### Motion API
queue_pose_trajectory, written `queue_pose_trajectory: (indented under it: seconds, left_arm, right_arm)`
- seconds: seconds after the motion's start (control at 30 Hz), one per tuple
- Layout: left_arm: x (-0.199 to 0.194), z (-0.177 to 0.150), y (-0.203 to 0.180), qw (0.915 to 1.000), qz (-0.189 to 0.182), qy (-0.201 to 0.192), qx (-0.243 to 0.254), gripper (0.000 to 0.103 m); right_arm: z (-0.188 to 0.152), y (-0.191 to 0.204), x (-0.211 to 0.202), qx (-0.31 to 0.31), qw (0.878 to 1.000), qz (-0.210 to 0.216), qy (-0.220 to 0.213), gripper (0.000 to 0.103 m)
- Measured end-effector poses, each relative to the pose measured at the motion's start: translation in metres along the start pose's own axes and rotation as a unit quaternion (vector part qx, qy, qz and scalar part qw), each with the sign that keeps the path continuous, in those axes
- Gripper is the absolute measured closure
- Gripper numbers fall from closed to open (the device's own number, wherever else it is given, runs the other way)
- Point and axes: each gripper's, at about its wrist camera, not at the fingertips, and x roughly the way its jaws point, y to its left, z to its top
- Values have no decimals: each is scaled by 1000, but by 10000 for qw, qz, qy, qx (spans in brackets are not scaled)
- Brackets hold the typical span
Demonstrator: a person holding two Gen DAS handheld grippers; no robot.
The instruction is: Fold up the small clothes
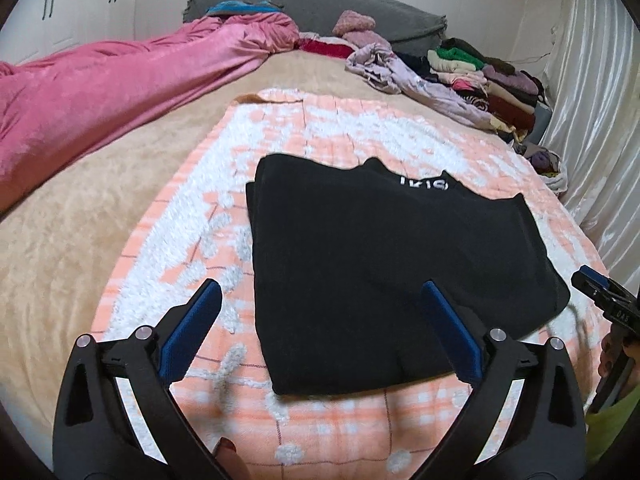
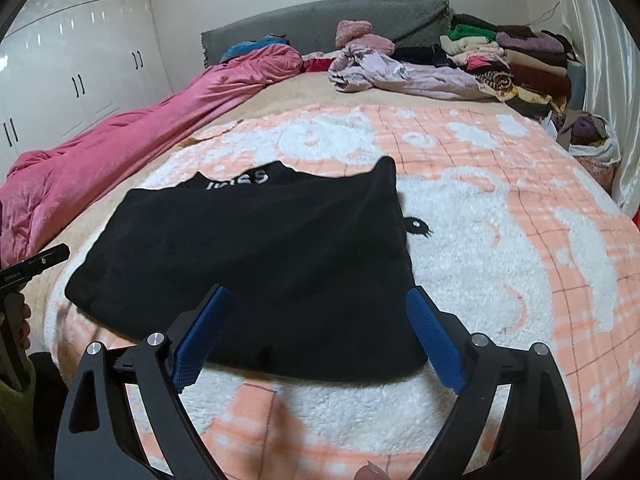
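A black garment (image 1: 380, 248) with white lettering lies folded flat on a peach-and-white fleece blanket (image 1: 172, 248); it also shows in the right wrist view (image 2: 256, 256). My left gripper (image 1: 320, 296) is open and empty, held above the garment's near left part. My right gripper (image 2: 320, 300) is open and empty, above the garment's near right edge. The right gripper's tip shows at the right edge of the left wrist view (image 1: 592, 280). The left gripper's tip shows at the left edge of the right wrist view (image 2: 48, 256).
A pink quilt (image 1: 100, 92) lies along the bed's left side. A lilac garment (image 2: 400, 72) and stacked folded clothes (image 2: 516, 60) sit at the far right by the grey headboard (image 1: 320, 4). White curtains (image 1: 600, 100) hang right. A white wardrobe (image 2: 80, 60) stands left.
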Motion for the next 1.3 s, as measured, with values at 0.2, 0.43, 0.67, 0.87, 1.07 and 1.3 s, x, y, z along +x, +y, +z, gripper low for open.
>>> queue_pose_trajectory:
  seconds: [0.2,0.43,0.67,0.87,1.07,1.3]
  left_arm:
    - [-8,4,-1,10000,-17,-87,11,10]
    - [-10,4,-1,10000,-12,-95,7,10]
    - [-9,3,3,10000,29,-76,-26,10]
    - [-7,4,14,9998,98,-89,-156,10]
    - [-11,7,26,9991,166,-239,-313,10]
    - [-8,9,43,9985,314,-232,-388,10]
  right_arm:
    - [3,10,-8,-98,9999,60,-103,12]
    - [6,18,-13,-175,9996,121,-187,12]
    - [8,36,-10,-295,9990,271,-207,7]
    - [11,60,-4,-489,9977,434,-194,7]
    - [9,88,10,-667,9953,696,-73,7]
    - [4,128,30,-981,9900,1007,113,6]
